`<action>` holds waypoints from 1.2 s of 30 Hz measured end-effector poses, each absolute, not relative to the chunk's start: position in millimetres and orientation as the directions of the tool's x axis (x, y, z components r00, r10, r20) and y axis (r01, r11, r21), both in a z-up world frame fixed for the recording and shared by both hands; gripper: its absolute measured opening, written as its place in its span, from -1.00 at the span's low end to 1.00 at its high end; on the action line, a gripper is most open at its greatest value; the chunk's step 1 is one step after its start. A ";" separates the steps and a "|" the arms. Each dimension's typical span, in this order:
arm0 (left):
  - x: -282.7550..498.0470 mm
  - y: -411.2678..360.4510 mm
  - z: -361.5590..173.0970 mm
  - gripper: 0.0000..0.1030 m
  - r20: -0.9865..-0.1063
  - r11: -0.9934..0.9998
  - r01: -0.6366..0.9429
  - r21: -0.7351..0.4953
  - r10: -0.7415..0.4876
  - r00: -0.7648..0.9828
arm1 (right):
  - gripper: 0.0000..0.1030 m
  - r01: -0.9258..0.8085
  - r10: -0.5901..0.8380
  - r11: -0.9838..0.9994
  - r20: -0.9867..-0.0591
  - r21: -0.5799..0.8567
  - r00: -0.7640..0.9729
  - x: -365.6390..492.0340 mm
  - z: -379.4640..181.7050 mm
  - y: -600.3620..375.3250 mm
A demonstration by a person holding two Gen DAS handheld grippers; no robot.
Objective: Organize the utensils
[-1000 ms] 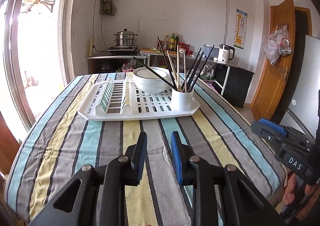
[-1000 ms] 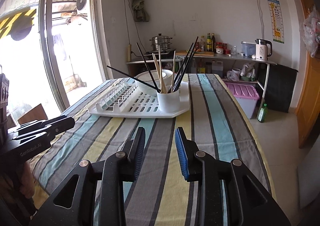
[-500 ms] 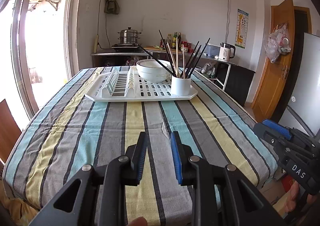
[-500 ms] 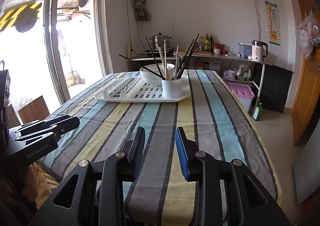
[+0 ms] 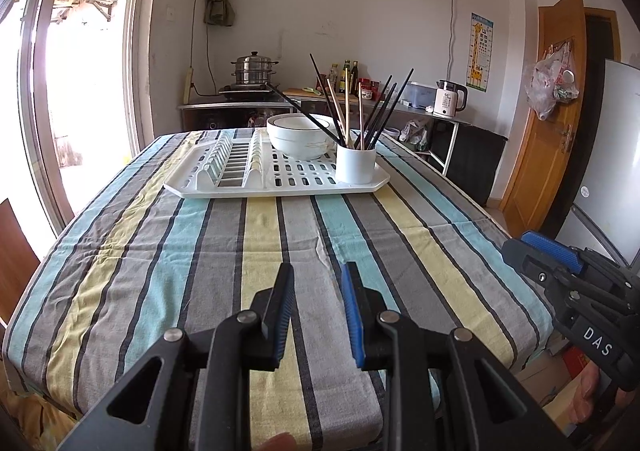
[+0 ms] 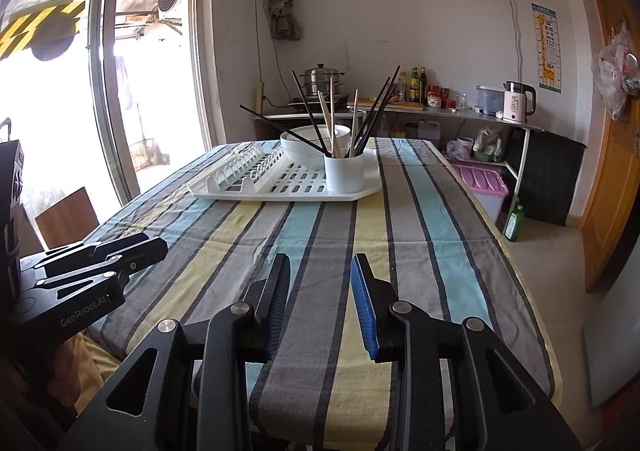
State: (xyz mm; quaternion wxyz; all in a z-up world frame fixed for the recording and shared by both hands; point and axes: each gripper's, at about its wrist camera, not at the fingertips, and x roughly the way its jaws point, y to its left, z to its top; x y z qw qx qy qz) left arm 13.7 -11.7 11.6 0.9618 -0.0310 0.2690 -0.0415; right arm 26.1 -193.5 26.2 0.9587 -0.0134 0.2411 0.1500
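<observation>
Both grippers hang over the near edge of the table, pointed at its far end. The left gripper is released: a clear gap shows between its blue pads, and only striped cloth lies behind it. The right gripper is released too, its gap a little wider, nothing between the pads. In the left view the right gripper appears at 4 o'clock, off the table's edge; in the right view the left gripper sits at 8 o'clock, beside the table's corner.

The rack, a white slotted tray, lies at 12 o'clock from both grippers, well apart from them, on the far half of the table. The cup stands upright on the rack's near right corner. The chopsticks, dark ones and pale wooden ones, stand in the cup and fan outward; one dark stick leans far toward 10 o'clock, across the bowl. The bowl sits on the rack just behind the cup, at its 11 o'clock.
</observation>
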 end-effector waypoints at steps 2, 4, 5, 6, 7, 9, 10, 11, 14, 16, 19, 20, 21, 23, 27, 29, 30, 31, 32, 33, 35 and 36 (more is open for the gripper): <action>13.5 -11.9 11.6 -0.50 -0.516 0.995 0.063 -0.082 -0.097 0.851 | -0.37 -0.295 0.281 0.954 -0.466 0.044 0.839 25.9 26.2 -193.2; 13.5 -12.0 11.6 -0.50 -0.515 0.995 0.064 -0.081 -0.096 0.852 | -0.37 -0.295 0.279 0.955 -0.465 0.039 0.840 25.2 26.5 -192.4; 13.5 -11.9 11.7 -0.50 -0.516 0.995 0.065 -0.081 -0.098 0.851 | -0.37 -0.296 0.280 0.954 -0.466 0.040 0.840 25.2 26.3 -192.5; 13.5 -12.0 11.7 -0.50 -0.516 0.994 0.066 -0.082 -0.099 0.851 | -0.37 -0.297 0.281 0.954 -0.466 0.041 0.839 25.0 26.4 -192.3; 14.1 -11.8 11.6 -0.50 -0.516 0.995 0.066 -0.080 -0.098 0.851 | -0.37 -0.297 0.281 0.954 -0.466 0.041 0.839 24.8 26.6 -192.4; 14.4 -11.9 11.5 -0.50 -0.516 0.995 0.066 -0.078 -0.097 0.851 | -0.37 -0.298 0.281 0.954 -0.467 0.040 0.838 24.6 26.8 -192.1; 14.3 -12.1 11.3 -0.50 -0.516 0.995 0.066 -0.078 -0.096 0.851 | -0.37 -0.299 0.282 0.954 -0.467 0.040 0.838 24.4 26.7 -192.2; 14.4 -12.0 11.2 -0.50 -0.516 0.995 0.065 -0.077 -0.096 0.851 | -0.37 -0.299 0.282 0.953 -0.466 0.039 0.839 24.0 26.9 -191.8; 14.4 -12.1 11.3 -0.50 -0.517 0.995 0.065 -0.078 -0.096 0.851 | -0.37 -0.303 0.285 0.952 -0.467 0.038 0.837 23.9 26.8 -191.1; 14.4 -12.2 11.0 -0.50 -0.517 0.995 0.065 -0.076 -0.096 0.851 | -0.37 -0.303 0.285 0.952 -0.469 0.040 0.836 24.2 27.2 -190.6; 14.5 -11.6 10.3 -0.50 -0.517 0.995 0.064 -0.071 -0.092 0.851 | -0.37 -0.303 0.287 0.952 -0.469 0.042 0.836 23.8 27.6 -191.0; 14.4 -11.6 10.3 -0.50 -0.517 0.995 0.065 -0.071 -0.092 0.851 | -0.37 -0.303 0.285 0.952 -0.468 0.040 0.836 24.2 27.6 -190.6; 14.5 -11.7 10.3 -0.50 -0.517 0.995 0.064 -0.070 -0.091 0.851 | -0.37 -0.303 0.285 0.952 -0.468 0.040 0.836 24.4 27.6 -190.4; 14.5 -11.8 10.1 -0.50 -0.518 0.995 0.064 -0.071 -0.092 0.851 | -0.37 -0.303 0.286 0.952 -0.469 0.041 0.835 24.5 27.4 -190.1; 13.9 -12.8 9.8 -0.50 -0.516 0.995 0.068 -0.068 -0.093 0.851 | -0.37 -0.303 0.287 0.952 -0.469 0.042 0.835 24.6 27.5 -189.9; 13.6 -13.4 9.2 -0.50 -0.517 0.995 0.068 -0.068 -0.094 0.851 | -0.37 -0.304 0.287 0.952 -0.469 0.041 0.836 24.1 27.6 -189.8; 13.5 -13.3 9.2 -0.50 -0.517 0.995 0.069 -0.067 -0.094 0.851 | -0.37 -0.303 0.286 0.952 -0.468 0.041 0.836 24.3 27.7 -189.9; 13.6 -13.5 9.3 -0.50 -0.517 0.996 0.067 -0.066 -0.092 0.851 | -0.37 -0.303 0.286 0.952 -0.468 0.040 0.836 24.2 27.4 -189.8; 13.5 -13.3 9.3 -0.50 -0.517 0.996 0.067 -0.066 -0.091 0.851 | -0.37 -0.304 0.287 0.952 -0.468 0.041 0.836 24.3 27.1 -189.8; 13.4 -13.2 9.4 -0.50 -0.517 0.996 0.067 -0.065 -0.091 0.851 | -0.37 -0.305 0.288 0.951 -0.469 0.042 0.835 24.1 27.1 -189.9; 13.4 -13.4 9.5 -0.50 -0.517 0.996 0.068 -0.065 -0.092 0.851 | -0.37 -0.305 0.288 0.952 -0.469 0.041 0.835 23.8 26.7 -189.6; 13.4 -13.3 9.5 -0.50 -0.517 0.996 0.068 -0.065 -0.092 0.851 | -0.37 -0.305 0.288 0.951 -0.470 0.042 0.835 23.9 26.8 -189.8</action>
